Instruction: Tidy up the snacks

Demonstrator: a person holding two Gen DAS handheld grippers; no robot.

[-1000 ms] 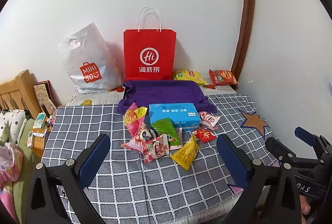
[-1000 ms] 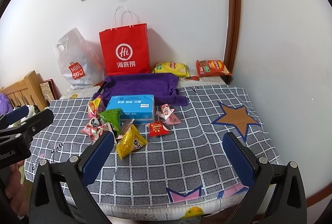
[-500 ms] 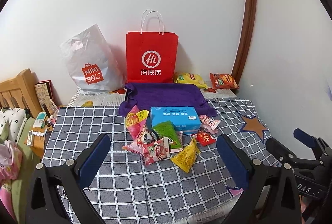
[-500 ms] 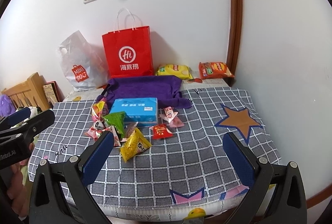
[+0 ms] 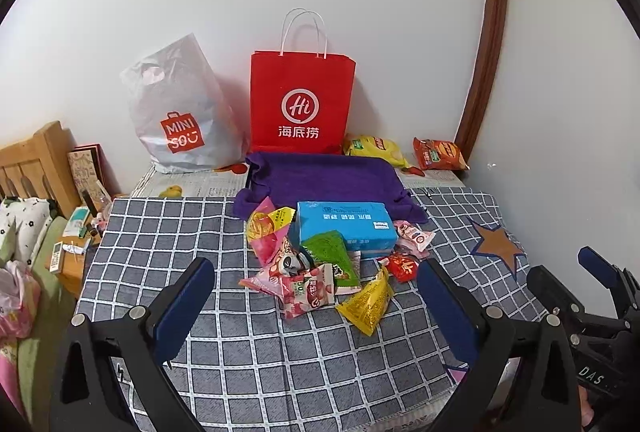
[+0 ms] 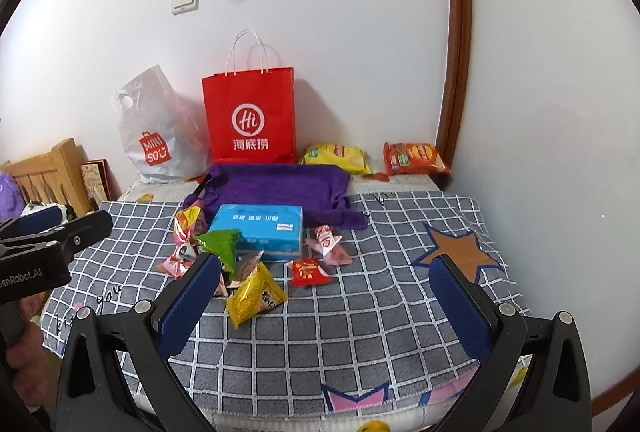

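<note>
Both views have drawn a little closer to the snack pile (image 5: 320, 264) than half a second ago, and the bags against the wall sit lower in frame. A checked cloth (image 5: 168, 232) covers the tabletop. At its far edge stands a red paper bag (image 5: 302, 104) with a grey plastic shopping bag (image 5: 180, 120) just beside it, and a purple towel (image 5: 324, 178) lies in front of them. A blue box (image 5: 346, 226) rests on the towel's near edge. Around the box lie small packets: a green one (image 5: 330, 252) leaning on its front, a pink one (image 5: 308, 290), a yellow one (image 5: 366, 302) and a small red one (image 5: 402, 266). Two chip bags, yellow (image 6: 334, 157) and orange (image 6: 414, 157), lie by the wall. The left gripper (image 5: 316, 292) hangs above the near cloth with jaws spread wide, holding nothing; the right gripper (image 6: 326, 290) does likewise.
</note>
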